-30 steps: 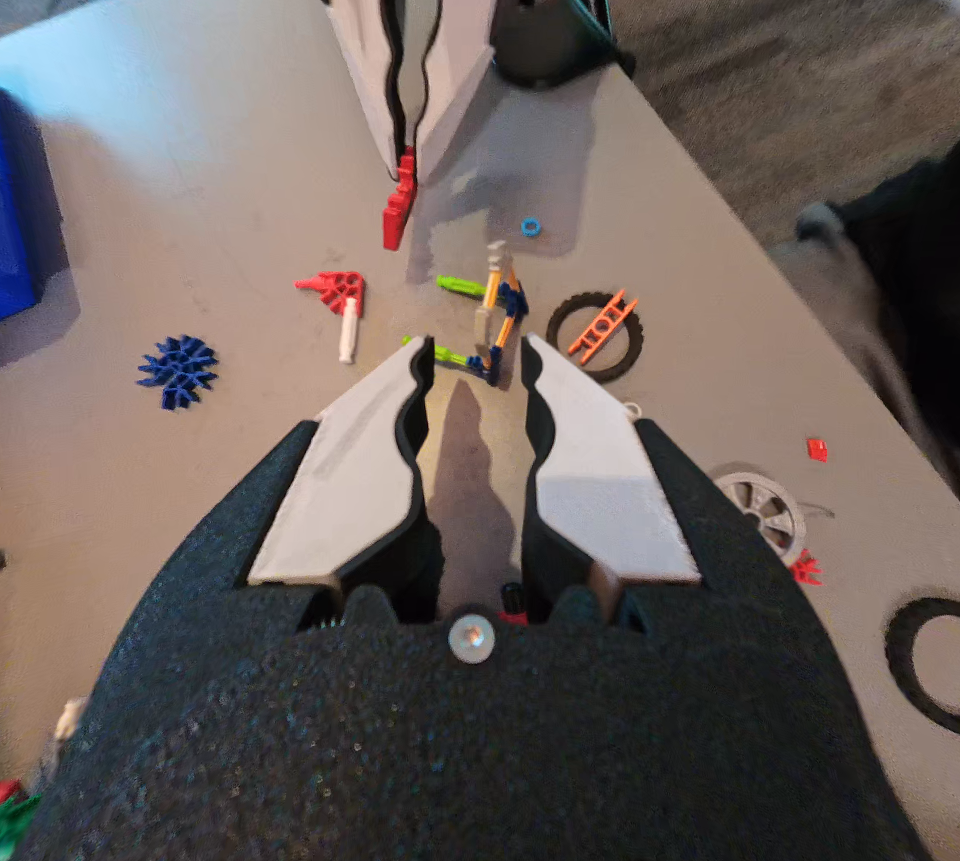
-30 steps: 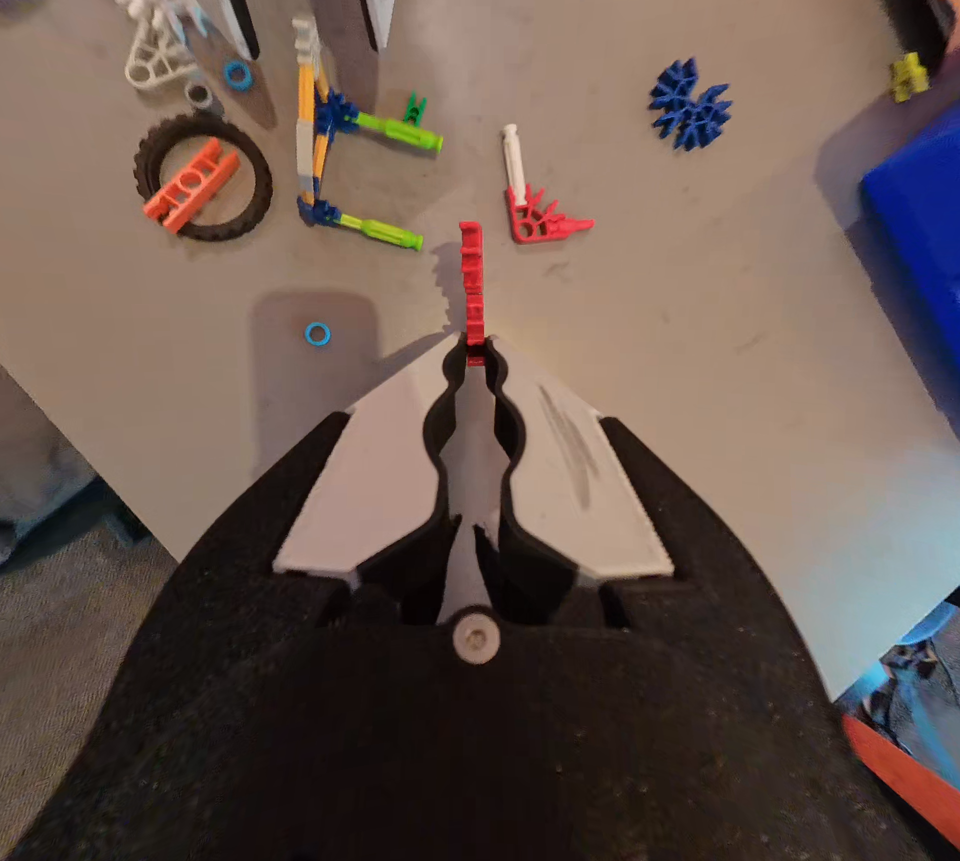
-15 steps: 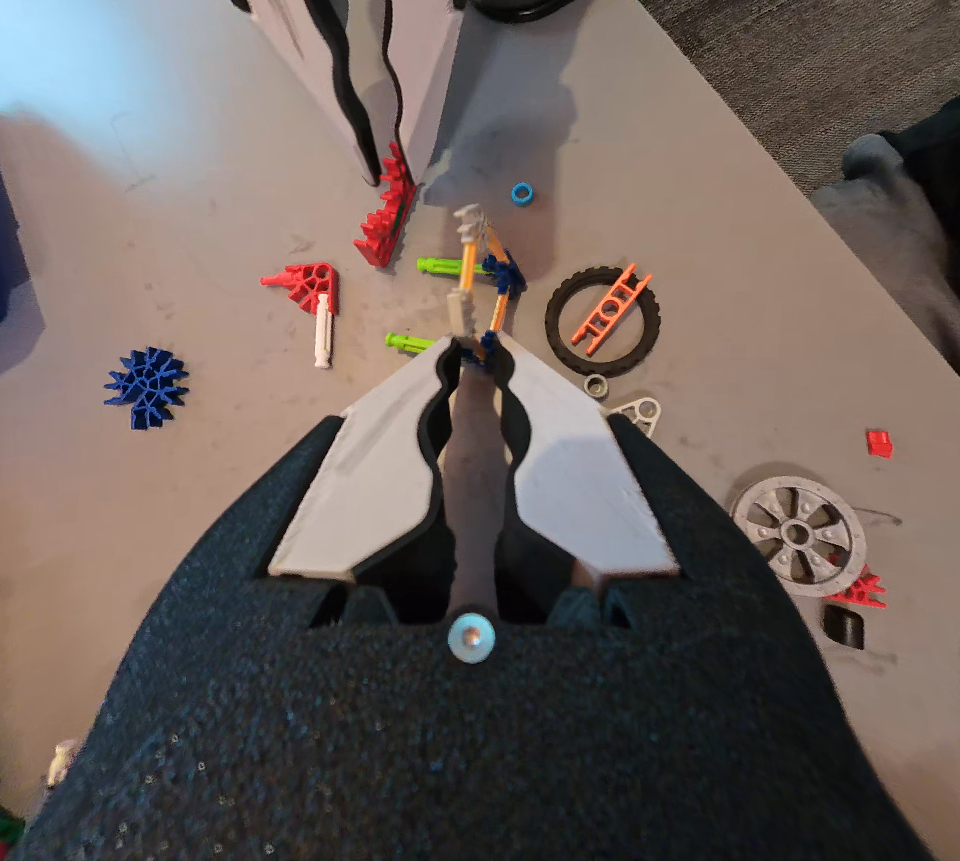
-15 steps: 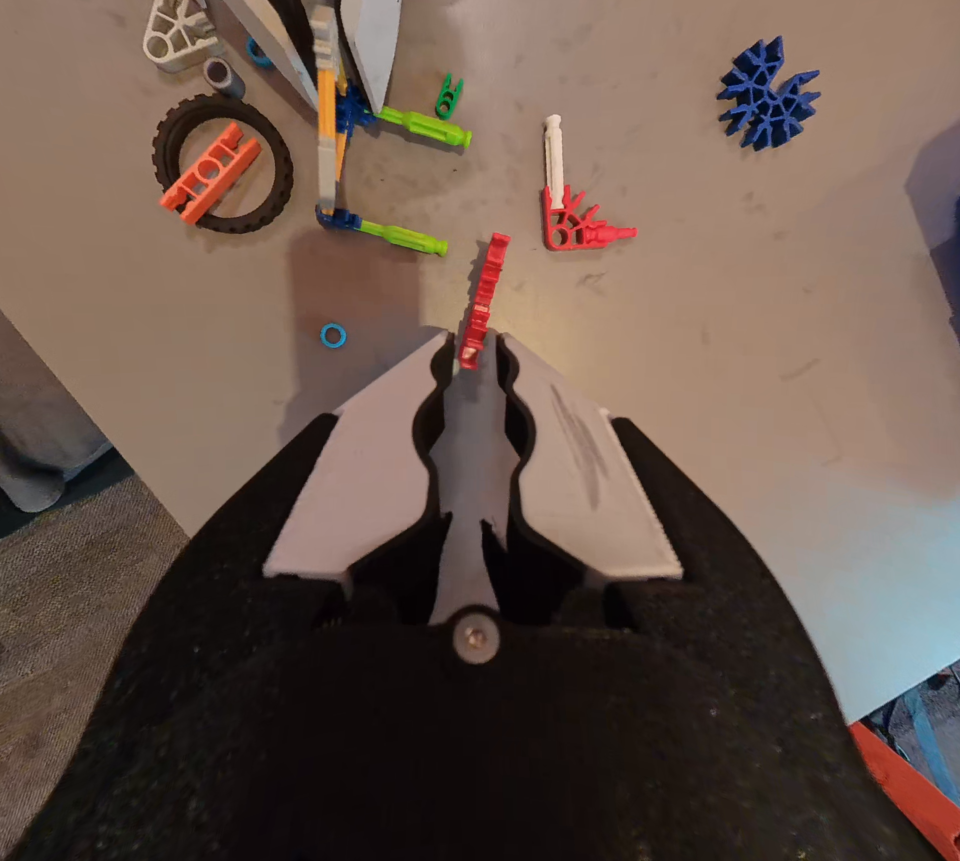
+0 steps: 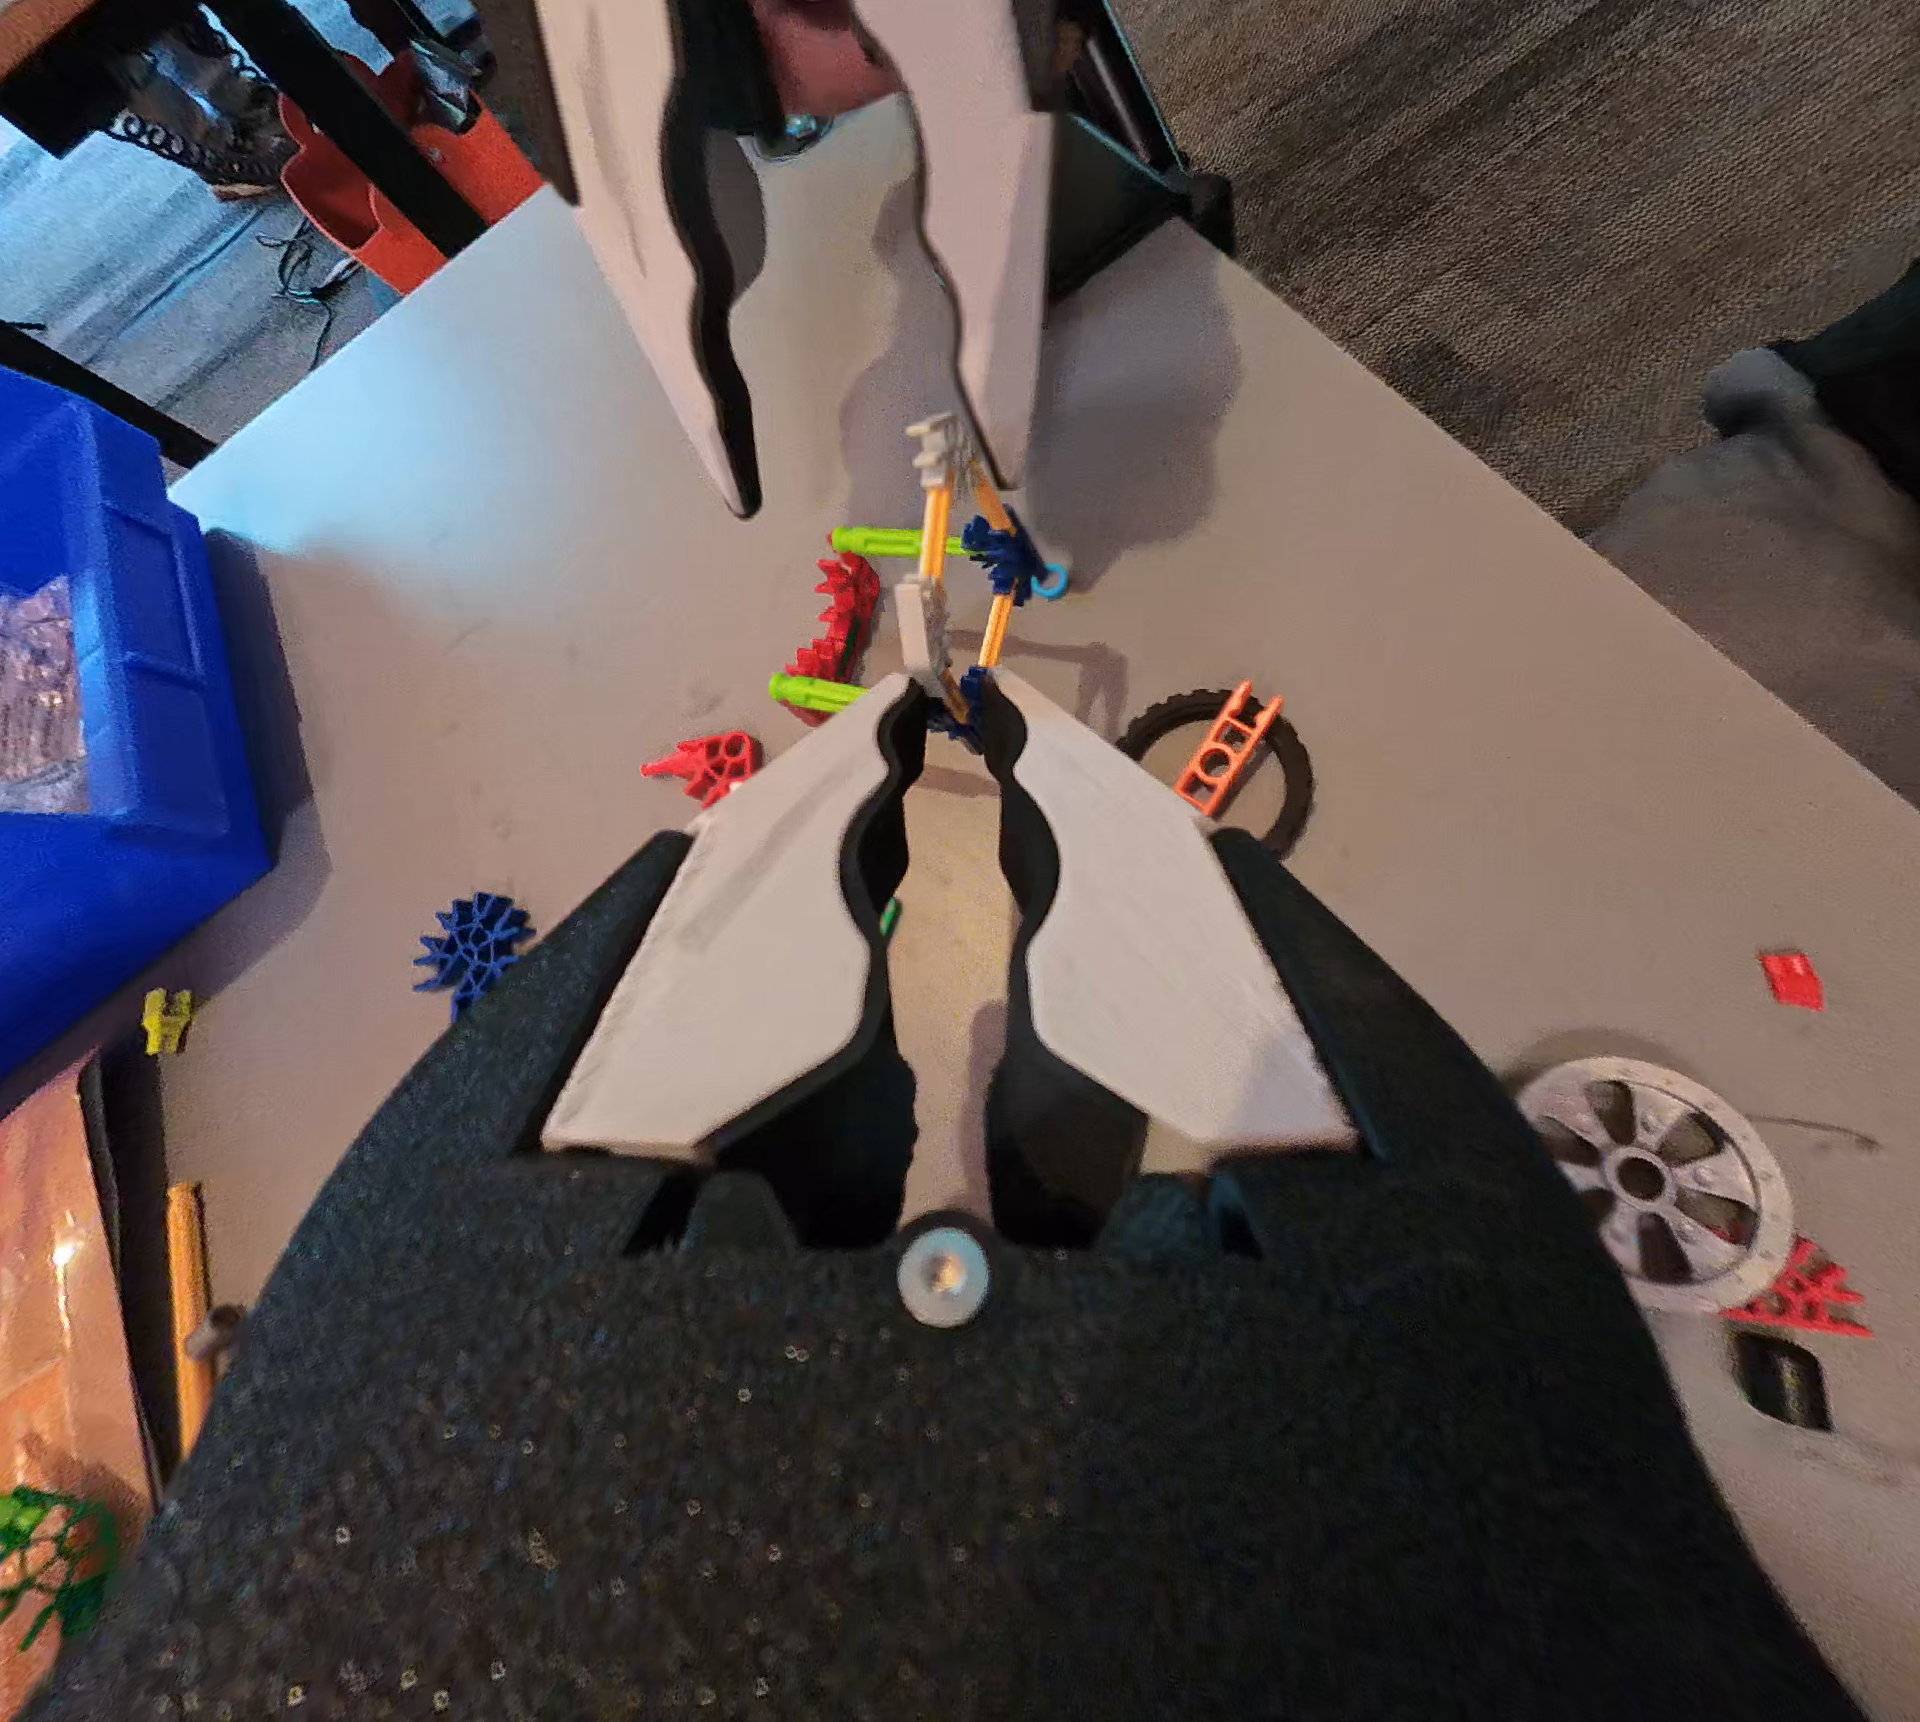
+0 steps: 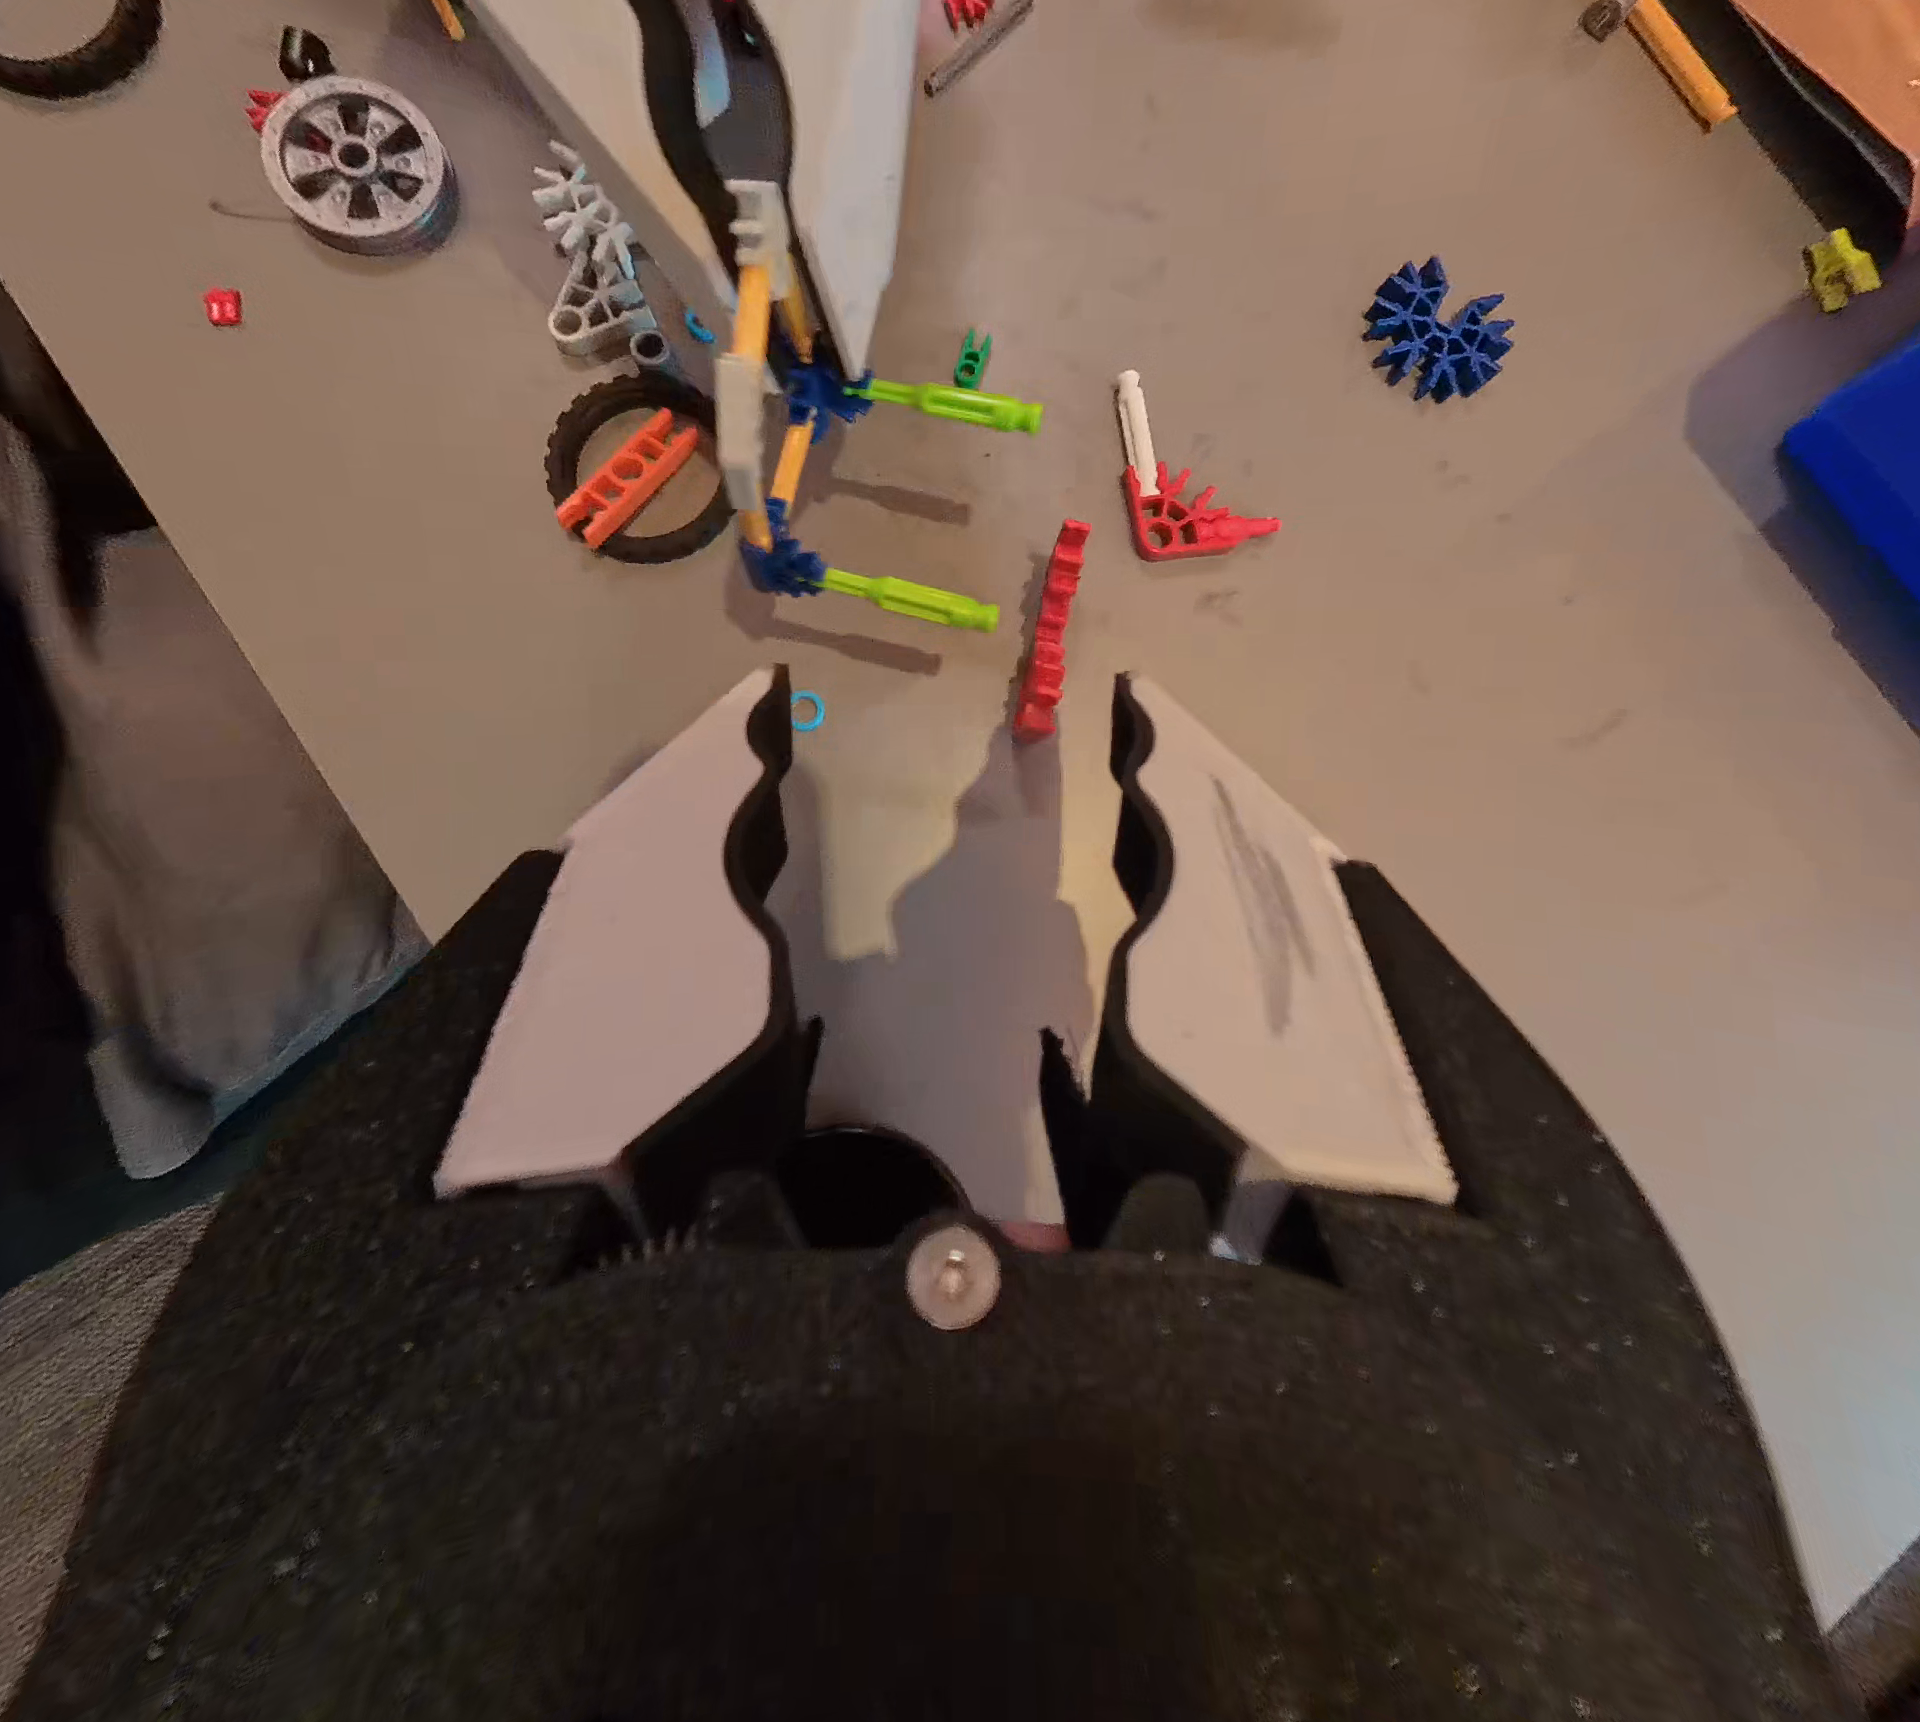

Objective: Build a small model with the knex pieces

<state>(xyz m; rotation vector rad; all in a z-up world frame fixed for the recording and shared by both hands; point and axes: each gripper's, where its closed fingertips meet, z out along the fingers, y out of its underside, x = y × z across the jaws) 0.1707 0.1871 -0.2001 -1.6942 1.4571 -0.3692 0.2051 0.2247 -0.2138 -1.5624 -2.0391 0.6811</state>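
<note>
My left gripper (image 5: 951, 706) is shut on a blue connector at the near end of a small rod frame (image 5: 940, 592). The frame has yellow rods, blue connectors, two light-green rods and grey pieces. In the right wrist view the frame (image 6: 764, 425) hangs a little above the grey table (image 6: 1351, 737), casting shadows below it, with the left gripper (image 6: 800, 332) on its far end. My right gripper (image 6: 948, 696) is open and empty. A red toothed connector (image 6: 1051, 633) stands on edge on the table just beyond its right fingertip. From the left wrist view, the right gripper (image 5: 873, 493) is open above the frame's far end.
A black tyre (image 6: 566, 451) holding an orange piece (image 6: 623, 477) lies beside the frame. A red corner connector (image 6: 1179, 519) with a white rod, a blue snowflake connector (image 6: 1439, 332), a light-blue ring (image 6: 805, 711) and a grey wheel (image 6: 353, 160) lie around. A blue bin (image 5: 94, 706) stands at the table's side. Across from one pair of fingers to the other is roughly 6 cm. Left tips and right tips are each some 15 cm from the grey wheel (image 6: 353, 160). It is also in sight in the left wrist view (image 5: 1632, 1169).
My right gripper opened, let the red toothed connector down on the table and drew back. My left gripper shut on the rod frame and raised it off the table.
</note>
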